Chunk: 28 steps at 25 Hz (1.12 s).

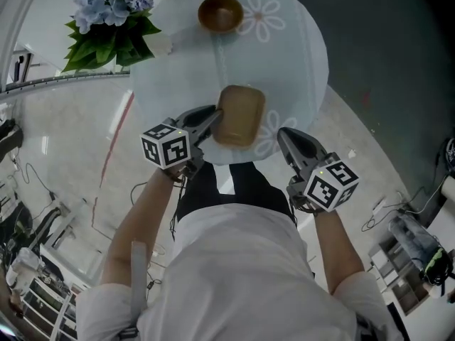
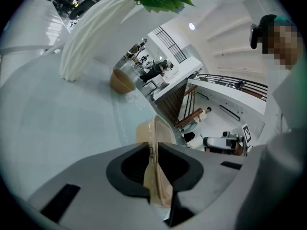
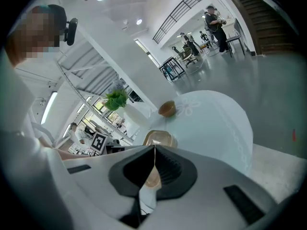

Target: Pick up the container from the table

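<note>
— Where's the container (image 1: pixel 240 114)?
— Centre of the head view, over the near edge of the round table (image 1: pixel 298 55). The left gripper (image 1: pixel 213 123) grasps it, jaws clamped on its left rim.
— And the right gripper (image 1: pixel 284 137)?
— Right of the container, not touching it, jaws pressed together with nothing between them. A brown bowl (image 1: pixel 220 13) sits at the top.

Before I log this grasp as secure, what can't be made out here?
- Head view: whether the container is clear of the table; seen from above.
- Left gripper view: much of the container, hidden by the left gripper.
- Head view: flowers, cut off by the top edge.
</note>
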Each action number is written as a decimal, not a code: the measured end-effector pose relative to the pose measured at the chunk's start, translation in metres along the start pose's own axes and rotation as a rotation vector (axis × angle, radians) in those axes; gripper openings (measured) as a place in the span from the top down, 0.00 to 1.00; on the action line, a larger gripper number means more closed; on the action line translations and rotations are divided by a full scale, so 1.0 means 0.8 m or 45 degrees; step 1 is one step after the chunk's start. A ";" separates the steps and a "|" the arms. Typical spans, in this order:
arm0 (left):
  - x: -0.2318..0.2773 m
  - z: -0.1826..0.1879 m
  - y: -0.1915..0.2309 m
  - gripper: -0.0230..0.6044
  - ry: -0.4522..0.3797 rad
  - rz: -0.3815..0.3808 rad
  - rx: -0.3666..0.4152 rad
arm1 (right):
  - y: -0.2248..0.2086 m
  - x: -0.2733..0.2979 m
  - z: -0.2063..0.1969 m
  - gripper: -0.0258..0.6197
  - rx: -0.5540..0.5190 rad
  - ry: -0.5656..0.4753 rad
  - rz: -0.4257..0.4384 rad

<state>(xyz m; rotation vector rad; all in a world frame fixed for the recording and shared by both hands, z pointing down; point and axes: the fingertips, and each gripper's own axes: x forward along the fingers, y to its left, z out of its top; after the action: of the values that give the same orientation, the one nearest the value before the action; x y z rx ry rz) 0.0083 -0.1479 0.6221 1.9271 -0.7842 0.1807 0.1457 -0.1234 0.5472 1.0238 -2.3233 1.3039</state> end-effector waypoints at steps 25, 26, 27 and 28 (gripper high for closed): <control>-0.096 0.159 -0.134 0.87 -0.282 -0.154 0.267 | 0.066 -0.046 0.112 0.92 -0.121 -0.299 -0.043; -0.100 0.163 -0.136 0.87 -0.289 -0.158 0.276 | 0.069 -0.047 0.115 0.92 -0.123 -0.309 -0.042; -0.103 0.168 -0.139 0.87 -0.296 -0.162 0.285 | 0.072 -0.047 0.119 0.92 -0.126 -0.319 -0.040; -0.106 0.172 -0.141 0.87 -0.304 -0.166 0.296 | 0.076 -0.048 0.124 0.92 -0.130 -0.330 -0.039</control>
<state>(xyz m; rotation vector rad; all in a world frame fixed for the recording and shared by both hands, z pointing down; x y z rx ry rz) -0.0191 -0.1955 0.4324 2.2411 -0.8180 -0.0414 0.1394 -0.1679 0.4336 1.2539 -2.5199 1.0839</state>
